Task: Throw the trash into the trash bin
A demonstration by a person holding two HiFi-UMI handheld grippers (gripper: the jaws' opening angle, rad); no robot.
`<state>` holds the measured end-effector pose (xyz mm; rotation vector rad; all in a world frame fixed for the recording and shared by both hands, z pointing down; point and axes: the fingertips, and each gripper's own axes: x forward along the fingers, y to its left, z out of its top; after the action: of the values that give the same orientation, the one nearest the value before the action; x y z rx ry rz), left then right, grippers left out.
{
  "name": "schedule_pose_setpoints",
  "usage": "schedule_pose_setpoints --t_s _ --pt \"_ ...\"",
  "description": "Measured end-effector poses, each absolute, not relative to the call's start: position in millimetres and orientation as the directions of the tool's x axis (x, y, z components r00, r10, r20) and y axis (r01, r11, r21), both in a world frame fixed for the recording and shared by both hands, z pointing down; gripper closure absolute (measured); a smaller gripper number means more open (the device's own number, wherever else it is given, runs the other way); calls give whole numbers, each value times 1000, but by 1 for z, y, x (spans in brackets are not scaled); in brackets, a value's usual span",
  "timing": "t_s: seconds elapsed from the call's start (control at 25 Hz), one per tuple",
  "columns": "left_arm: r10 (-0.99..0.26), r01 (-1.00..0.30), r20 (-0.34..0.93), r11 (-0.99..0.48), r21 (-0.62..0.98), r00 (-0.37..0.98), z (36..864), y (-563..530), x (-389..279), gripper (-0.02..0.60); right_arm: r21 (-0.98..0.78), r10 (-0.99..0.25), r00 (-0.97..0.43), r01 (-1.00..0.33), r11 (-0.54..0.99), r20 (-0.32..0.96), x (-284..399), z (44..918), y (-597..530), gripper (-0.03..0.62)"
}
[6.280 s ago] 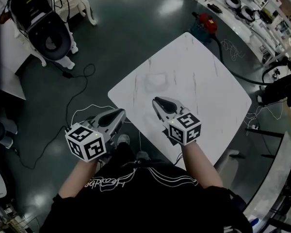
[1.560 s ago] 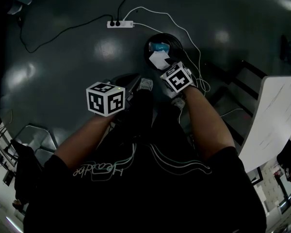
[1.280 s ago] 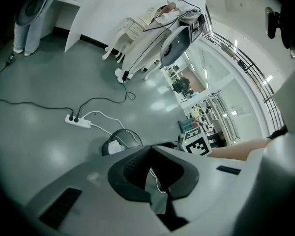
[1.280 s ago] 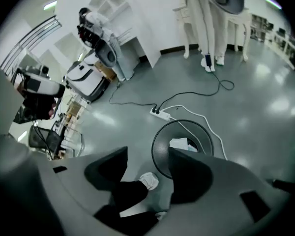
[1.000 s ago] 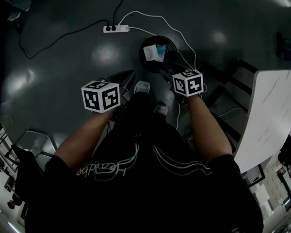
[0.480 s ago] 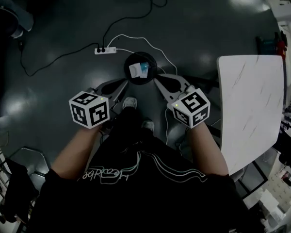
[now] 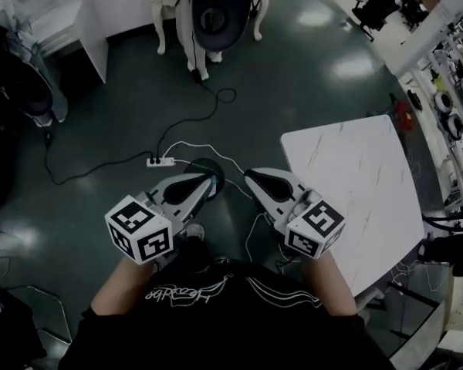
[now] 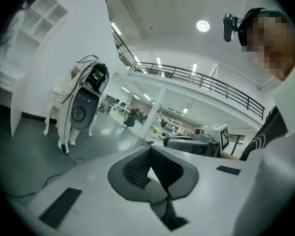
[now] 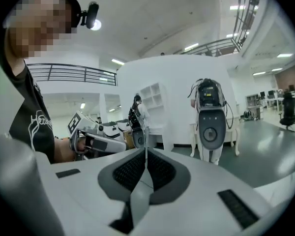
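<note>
The black trash bin (image 7: pixel 203 165) stands on the dark floor, and my left gripper (image 7: pixel 206 183) partly covers it, so what lies inside is hidden. That gripper (image 8: pixel 150 154) is shut with nothing between its pads. My right gripper (image 7: pixel 251 176) hangs a little right of the bin, raised well above the floor, also shut and empty (image 9: pixel 146 154). Both grippers point roughly level across the room. Each gripper view shows the other one: the right gripper (image 8: pixel 194 144) and the left gripper (image 9: pixel 96 141).
A white marble table (image 7: pixel 363 199) stands to the right. A power strip (image 7: pixel 160 161) with trailing cables lies left of the bin. A white stand carrying a dark machine (image 7: pixel 220 6) is at the far end. White furniture (image 7: pixel 62 21) lines the upper left.
Both grippers have risen away from the bin, where white paper and a blue item lay. The right jaws went from apart to shut. The view swung up to take in the table and machine.
</note>
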<state>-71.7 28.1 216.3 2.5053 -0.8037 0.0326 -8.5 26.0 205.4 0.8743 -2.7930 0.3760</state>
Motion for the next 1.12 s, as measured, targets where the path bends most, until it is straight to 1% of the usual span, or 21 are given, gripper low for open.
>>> schedule_pose_setpoints --t_s 0.12,0.2,0.32,0.44,0.56,0.68,0.96,1.12 --pt "-548 -545 116 -742 390 828 172 52 -59 575 -125 -579 -784 -613 781 224 12 169 47 556" --pt "-552 -549 88 -774 314 829 145 65 -51 575 -85 -615 -765 -637 766 190 25 148 59 556" --pt "-549 -544 44 -810 221 835 115 88 -42 577 -62 -630 -760 -645 762 163 40 125 84 556" --pt "-535 -524 19 -819 233 844 101 102 -32 575 -102 -621 -772 -634 766 133 46 112 102 556" --pt "-517 -508 15 -835 210 856 93 117 -19 576 -134 -605 -788 -616 777 111 48 107 119 562" --pt "-499 -492 18 -848 195 867 89 127 -10 575 -129 -602 -790 -613 779 120 47 108 129 563" --pt "-493 -488 41 -841 235 869 110 139 2 575 -156 -597 -788 -615 773 149 53 128 141 563" --pt "-492 -498 90 -836 229 866 125 144 10 576 -160 -593 -789 -613 773 158 57 135 146 563"
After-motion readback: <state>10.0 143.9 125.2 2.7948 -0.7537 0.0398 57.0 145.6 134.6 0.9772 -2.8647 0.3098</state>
